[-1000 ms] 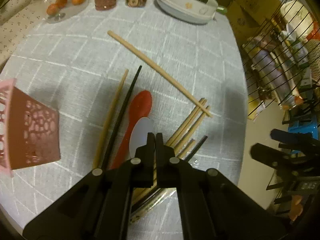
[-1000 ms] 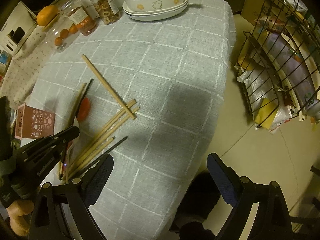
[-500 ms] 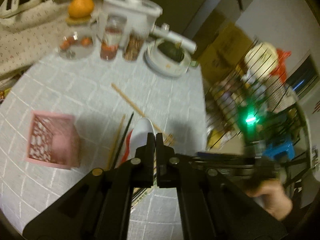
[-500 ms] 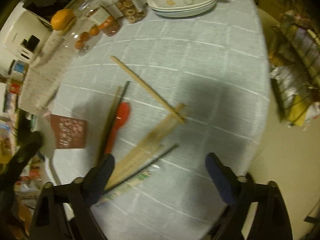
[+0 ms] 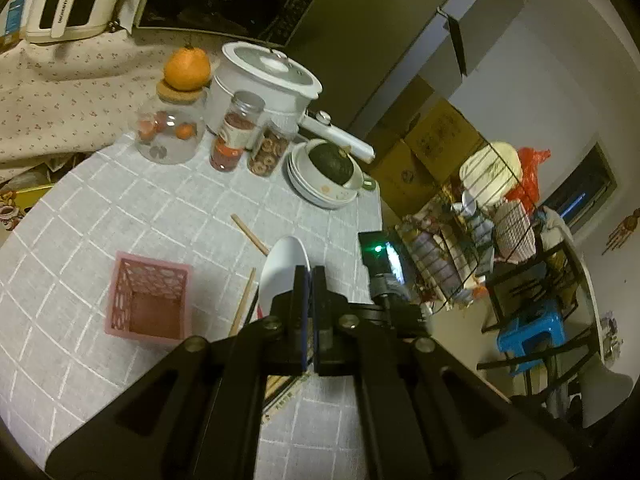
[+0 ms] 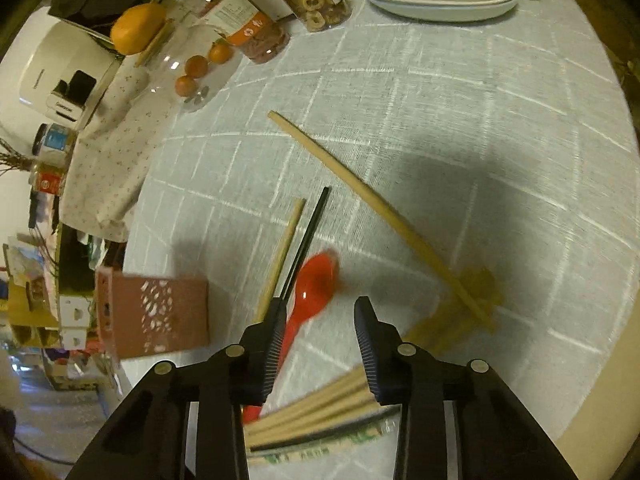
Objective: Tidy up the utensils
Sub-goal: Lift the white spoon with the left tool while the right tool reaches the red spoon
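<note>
Pinching the light, slick white spoon (image 5: 285,268) by its handle in my left gripper (image 5: 308,280), my right gripper (image 6: 320,320) has just been closing, nothing gripped, over the red spoon (image 6: 310,298).

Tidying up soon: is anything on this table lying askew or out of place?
Yes. Chopsticks lie scattered at crossing angles on the tablecloth, with a red spoon among them, none in the pink basket, which stands empty. Nothing looks spilled or broken.

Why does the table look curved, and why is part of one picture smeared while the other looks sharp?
Both views are fisheye, so the table bulges and the corners go dark. Right wrist view: motion blur smears the red spoon and the chopsticks, and a broad shadow crosses the cloth. Left wrist view: sharper, dim yellowish light.
</note>
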Available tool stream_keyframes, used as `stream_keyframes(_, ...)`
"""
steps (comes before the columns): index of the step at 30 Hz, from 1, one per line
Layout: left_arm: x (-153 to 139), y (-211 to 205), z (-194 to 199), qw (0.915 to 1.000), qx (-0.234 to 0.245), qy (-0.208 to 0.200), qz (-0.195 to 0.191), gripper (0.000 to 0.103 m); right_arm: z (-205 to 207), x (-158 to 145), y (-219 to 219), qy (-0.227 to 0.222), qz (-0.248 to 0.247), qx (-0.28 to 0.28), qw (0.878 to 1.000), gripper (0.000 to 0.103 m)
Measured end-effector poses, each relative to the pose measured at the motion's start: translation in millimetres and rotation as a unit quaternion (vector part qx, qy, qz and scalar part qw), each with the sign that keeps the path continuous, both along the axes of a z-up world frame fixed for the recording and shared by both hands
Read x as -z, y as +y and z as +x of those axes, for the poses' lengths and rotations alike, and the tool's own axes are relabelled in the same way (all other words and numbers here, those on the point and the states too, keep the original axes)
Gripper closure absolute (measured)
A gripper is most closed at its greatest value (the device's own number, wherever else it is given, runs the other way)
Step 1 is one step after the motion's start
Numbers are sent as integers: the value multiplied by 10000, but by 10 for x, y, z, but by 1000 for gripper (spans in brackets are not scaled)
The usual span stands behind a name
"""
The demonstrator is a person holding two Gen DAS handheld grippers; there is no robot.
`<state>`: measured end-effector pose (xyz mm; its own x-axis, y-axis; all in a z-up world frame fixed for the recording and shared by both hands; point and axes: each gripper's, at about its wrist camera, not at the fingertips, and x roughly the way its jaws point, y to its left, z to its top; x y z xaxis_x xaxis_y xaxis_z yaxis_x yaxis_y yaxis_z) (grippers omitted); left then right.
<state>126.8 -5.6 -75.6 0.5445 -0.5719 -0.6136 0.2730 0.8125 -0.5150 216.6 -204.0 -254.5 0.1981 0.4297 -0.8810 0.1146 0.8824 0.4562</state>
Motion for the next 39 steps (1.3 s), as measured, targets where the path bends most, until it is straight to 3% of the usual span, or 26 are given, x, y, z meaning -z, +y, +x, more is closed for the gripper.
stream_keyframes(6, -20, 132, 58, 9997, -134, -120, -183, 101, 99, 167, 67, 4, -269, -136, 9995, 85)
stream_keyframes(17, -35, 198, 52, 9990, -302, -285, -177, 101, 43, 162, -54, -196, 17, -304, 9993, 99)
stream_keyframes(24, -80, 333, 67, 9965, -466, -559, -417, 101, -80, -221, -148, -735, -175, -404, 9963, 100)
stream_keyframes(32, 47, 486, 265, 9875, -1141, -1023, -356, 101, -333, -845, -109, -1606, -501, -702, 9832, 101)
stream_keyframes(39, 172, 535, 366, 9774, -1525, -1431, -324, 101, -382, -1032, -94, -1948, -520, -690, 9770, 101)
